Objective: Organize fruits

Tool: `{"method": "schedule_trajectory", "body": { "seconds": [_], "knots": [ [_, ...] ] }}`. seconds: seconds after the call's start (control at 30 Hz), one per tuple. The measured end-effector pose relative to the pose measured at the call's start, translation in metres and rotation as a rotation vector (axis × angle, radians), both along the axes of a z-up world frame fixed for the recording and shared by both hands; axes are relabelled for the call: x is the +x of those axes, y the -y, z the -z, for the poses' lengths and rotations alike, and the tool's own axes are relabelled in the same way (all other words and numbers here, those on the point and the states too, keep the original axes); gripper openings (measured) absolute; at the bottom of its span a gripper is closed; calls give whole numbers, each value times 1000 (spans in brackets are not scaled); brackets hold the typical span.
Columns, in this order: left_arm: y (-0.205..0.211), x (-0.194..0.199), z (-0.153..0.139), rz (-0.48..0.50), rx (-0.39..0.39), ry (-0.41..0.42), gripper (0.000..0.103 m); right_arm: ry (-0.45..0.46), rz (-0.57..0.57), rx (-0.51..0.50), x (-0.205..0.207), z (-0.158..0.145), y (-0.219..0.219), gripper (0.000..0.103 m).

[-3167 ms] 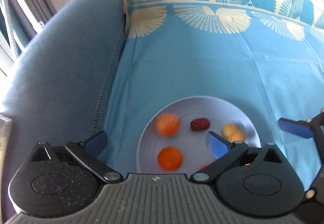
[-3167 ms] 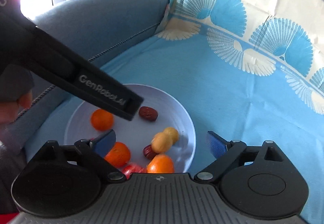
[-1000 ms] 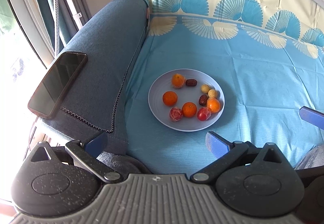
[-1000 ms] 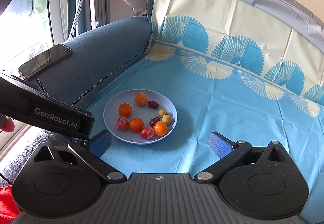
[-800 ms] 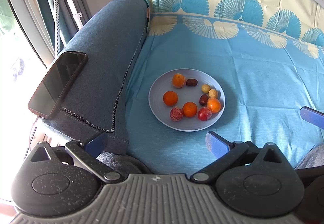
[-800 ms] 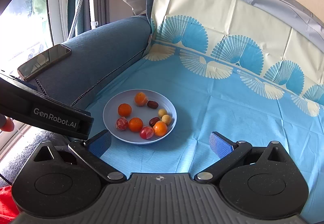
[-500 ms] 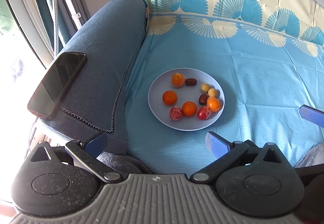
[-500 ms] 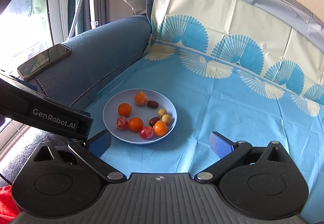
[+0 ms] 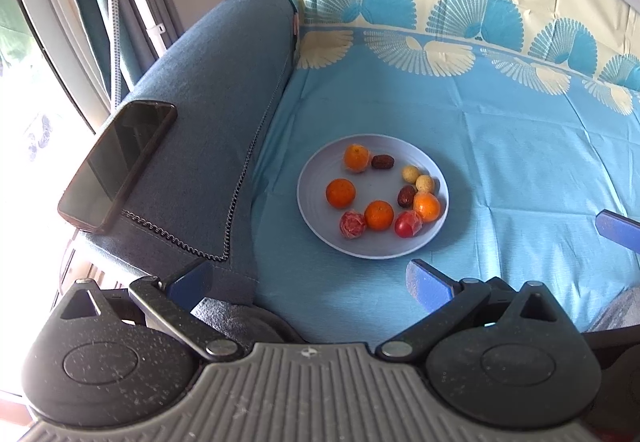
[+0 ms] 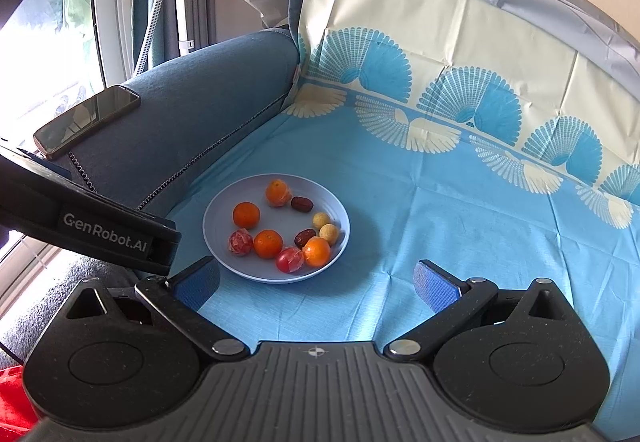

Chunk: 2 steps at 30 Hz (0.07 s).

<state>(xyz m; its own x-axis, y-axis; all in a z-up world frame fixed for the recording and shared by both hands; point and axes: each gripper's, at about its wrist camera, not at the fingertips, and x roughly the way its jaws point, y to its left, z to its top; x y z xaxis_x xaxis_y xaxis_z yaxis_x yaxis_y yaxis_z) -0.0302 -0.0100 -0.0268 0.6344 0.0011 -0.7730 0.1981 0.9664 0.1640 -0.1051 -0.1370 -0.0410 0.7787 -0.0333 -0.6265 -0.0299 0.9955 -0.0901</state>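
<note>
Both grippers, left (image 9: 308, 278) and right (image 10: 316, 282), hang empty, spread, short of the fruit plate (image 10: 224, 202).

Lt-blue plate (image 9: 316, 178), fan-print cloth (image 9: 520, 146)

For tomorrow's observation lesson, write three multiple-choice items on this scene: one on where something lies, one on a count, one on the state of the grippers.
1. Where does the phone lie?
A. on the plate
B. on the sofa armrest
C. on the blue cloth

2. How many orange citrus fruits are on the plate?
A. two
B. four
C. six

3. What state are the left gripper and right gripper in?
A. both open, holding nothing
B. left shut on a fruit
C. both shut

Answers:
1. B, the phone rests on the armrest.
2. B, four orange fruits show among the others.
3. A, each gripper's fingers stand wide apart and nothing is between them.
</note>
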Motion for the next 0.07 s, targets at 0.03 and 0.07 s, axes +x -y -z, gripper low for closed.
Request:
{"method": "schedule_trajectory", "body": {
  "seconds": [0.03, 0.07],
  "knots": [
    [0, 0, 0, -1, 1, 4, 103, 0, 1, 2, 0, 0, 0, 102],
    [0, 0, 0, -1, 1, 3, 103, 0, 2, 3, 0, 0, 0, 102]
  ]
}}
